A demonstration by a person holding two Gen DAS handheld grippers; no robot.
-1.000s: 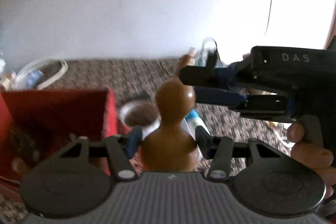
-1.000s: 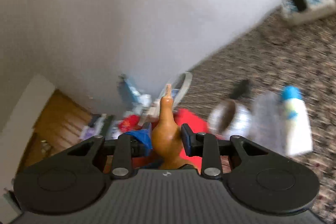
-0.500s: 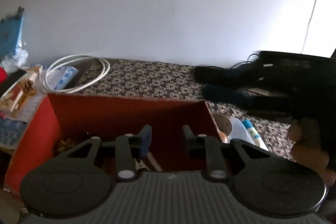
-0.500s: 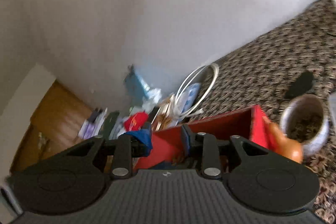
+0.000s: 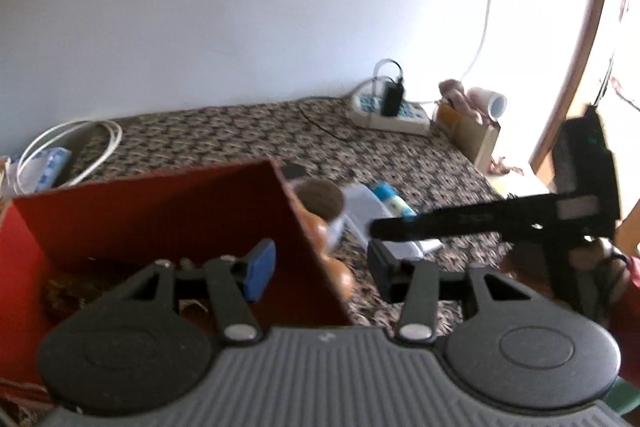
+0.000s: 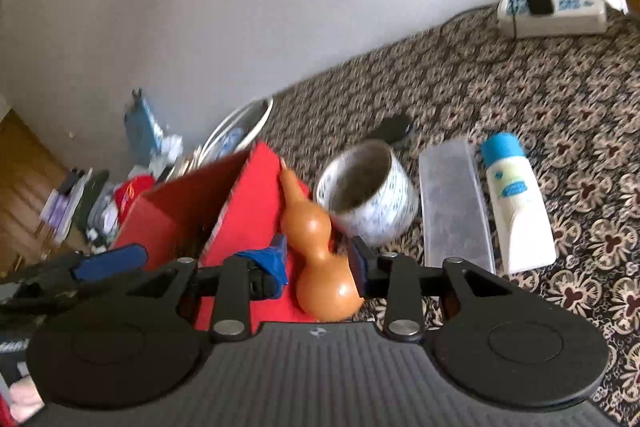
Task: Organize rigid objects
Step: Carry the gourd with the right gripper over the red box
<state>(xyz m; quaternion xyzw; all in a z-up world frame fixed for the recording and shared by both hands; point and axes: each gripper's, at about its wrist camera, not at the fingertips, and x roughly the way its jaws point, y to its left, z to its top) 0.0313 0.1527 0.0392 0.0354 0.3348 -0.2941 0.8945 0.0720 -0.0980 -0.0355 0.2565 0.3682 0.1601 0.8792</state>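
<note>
An orange gourd (image 6: 320, 267) lies on the patterned cloth and leans on the outer wall of the red box (image 6: 248, 211). My right gripper (image 6: 320, 265) stands low around the gourd's fat lower bulb; its jaws are opening and do not clamp it. My left gripper (image 5: 322, 271) straddles the right wall of the red box (image 5: 160, 211), one blue pad inside and the other finger outside. Its jaws are opening and grip nothing. The gourd (image 5: 342, 277) shows just outside that wall. The right gripper's black finger (image 5: 440, 221) reaches in from the right.
Right of the gourd stand a blue-and-white bowl (image 6: 372, 203), a clear plastic case (image 6: 452, 203) and a white bottle with a blue cap (image 6: 516, 203). A power strip (image 6: 552, 11) sits by the wall. A coiled white cable (image 5: 72, 147) lies behind the box.
The gourd, held up between both grippers a second ago, now lies beside the box. My right gripper has sunk around it with wider jaws. My left gripper has swung right and widened.
</note>
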